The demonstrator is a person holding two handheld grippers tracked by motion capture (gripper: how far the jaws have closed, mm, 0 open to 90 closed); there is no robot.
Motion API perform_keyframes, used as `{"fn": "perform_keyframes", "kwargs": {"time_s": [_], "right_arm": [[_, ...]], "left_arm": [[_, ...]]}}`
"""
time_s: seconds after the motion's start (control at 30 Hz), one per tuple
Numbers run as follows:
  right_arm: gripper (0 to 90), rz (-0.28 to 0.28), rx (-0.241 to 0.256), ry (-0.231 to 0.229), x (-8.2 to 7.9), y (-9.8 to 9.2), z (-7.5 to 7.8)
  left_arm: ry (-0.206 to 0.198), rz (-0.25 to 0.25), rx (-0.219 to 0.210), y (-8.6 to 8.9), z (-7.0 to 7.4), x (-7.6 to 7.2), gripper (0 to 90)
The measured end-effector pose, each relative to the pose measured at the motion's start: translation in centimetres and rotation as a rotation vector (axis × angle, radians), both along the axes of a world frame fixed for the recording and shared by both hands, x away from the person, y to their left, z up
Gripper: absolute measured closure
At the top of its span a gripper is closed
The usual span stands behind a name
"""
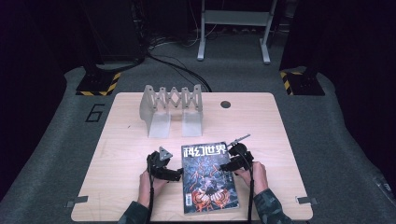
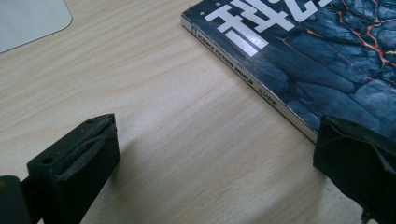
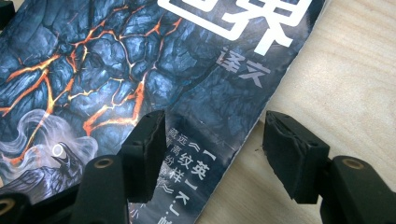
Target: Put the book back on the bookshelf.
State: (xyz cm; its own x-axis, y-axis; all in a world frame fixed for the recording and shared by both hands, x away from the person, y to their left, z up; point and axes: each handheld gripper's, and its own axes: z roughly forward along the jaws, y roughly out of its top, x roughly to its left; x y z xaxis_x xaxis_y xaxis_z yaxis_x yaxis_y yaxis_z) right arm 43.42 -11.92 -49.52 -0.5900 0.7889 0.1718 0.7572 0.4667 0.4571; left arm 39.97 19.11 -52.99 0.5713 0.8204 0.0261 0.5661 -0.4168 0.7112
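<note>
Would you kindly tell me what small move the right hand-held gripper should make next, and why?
Probably close on the magazine. The right hand-held gripper is open, straddling its right edge, one jaw over the cover, the other over the table; the left hand-held gripper likewise straddles the spine.

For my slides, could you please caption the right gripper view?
Open right gripper straddling the magazine edge, one jaw over the cover, one over the table.

The magazine [image 1: 208, 178] lay flat on the worktop [image 1: 121, 140], near its front edge. Behind the magazine stood the rack [image 1: 172, 110]. The left tongs [image 1: 176, 173] sat at the magazine's left edge, the right tongs [image 1: 224, 166] over its right edge.
</note>
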Motion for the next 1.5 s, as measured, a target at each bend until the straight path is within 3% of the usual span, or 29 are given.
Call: {"fn": "perform_keyframes", "kwargs": {"time_s": [0.1,0.37,0.5,0.7,0.8,1.5], "right_arm": [[40.0,0.007,-0.017,0.005,0.3,0.2,0.1],[43.4,-0.004,0.007,0.045,0.6,0.0,0.2],[45.4,-0.006,0.058,0.076,0.8,-0.7,0.1],[47.5,-0.012,0.121,0.086,0.9,-1.5,-0.1],[48.6,-0.007,0.190,0.081,0.9,-2.2,0.0],[47.7,-0.036,0.315,0.066,1.9,-3.1,-0.7]], "left_arm": [[0.000,0.000,-0.001,0.0,0.0,0.0,0.2],[-0.001,0.000,0.000,0.0,0.0,0.0,0.2],[-0.001,-0.001,0.001,0.0,0.0,0.0,0.2],[-0.002,-0.001,0.002,0.0,0.0,0.0,0.3],[-0.002,-0.001,0.002,0.0,0.0,0.0,0.3],[-0.002,-0.006,-0.001,0.0,0.0,0.0,0.3]]}}
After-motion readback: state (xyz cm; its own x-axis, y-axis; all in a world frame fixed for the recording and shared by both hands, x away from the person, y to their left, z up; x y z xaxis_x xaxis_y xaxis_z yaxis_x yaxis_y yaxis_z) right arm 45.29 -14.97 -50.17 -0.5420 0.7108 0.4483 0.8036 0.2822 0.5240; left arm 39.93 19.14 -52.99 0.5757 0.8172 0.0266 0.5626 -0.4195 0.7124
